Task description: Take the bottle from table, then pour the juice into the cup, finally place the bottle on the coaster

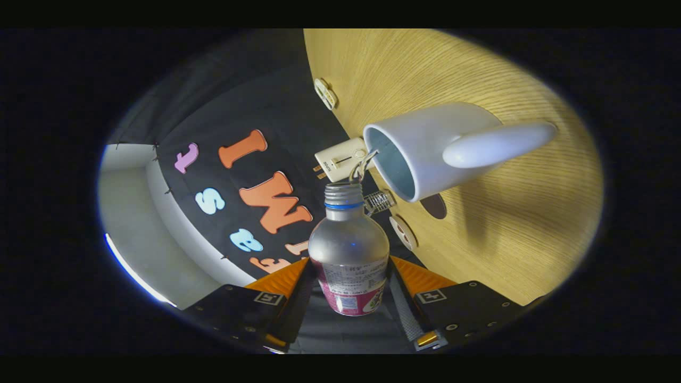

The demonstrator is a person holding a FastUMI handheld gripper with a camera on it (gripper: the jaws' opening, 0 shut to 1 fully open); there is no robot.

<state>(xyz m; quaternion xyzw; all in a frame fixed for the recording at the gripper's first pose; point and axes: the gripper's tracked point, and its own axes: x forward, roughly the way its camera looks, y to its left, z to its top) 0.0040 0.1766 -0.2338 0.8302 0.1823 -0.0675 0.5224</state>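
Note:
My gripper (pixel 350 276) is shut on a clear plastic bottle (pixel 348 250) with a pink label and a blue neck ring, held between the two fingers. The view is rolled sideways, so the bottle is tipped over. Its open mouth points at the white cup (pixel 425 151), which stands on the wooden table (pixel 505 229) just beyond the bottle. A thin clear stream (pixel 363 166) runs from the bottle's mouth over the cup's rim into the cup. The cup's handle (pixel 497 144) faces me. A dark round coaster (pixel 435 206) shows partly from behind the cup.
A cream box-like device (pixel 340 159) lies beyond the cup's rim. A small wire object (pixel 380 201) and a round white disc (pixel 403 232) sit at the table's edge near the bottle's neck. Another pale oval item (pixel 325 93) lies farther along that edge.

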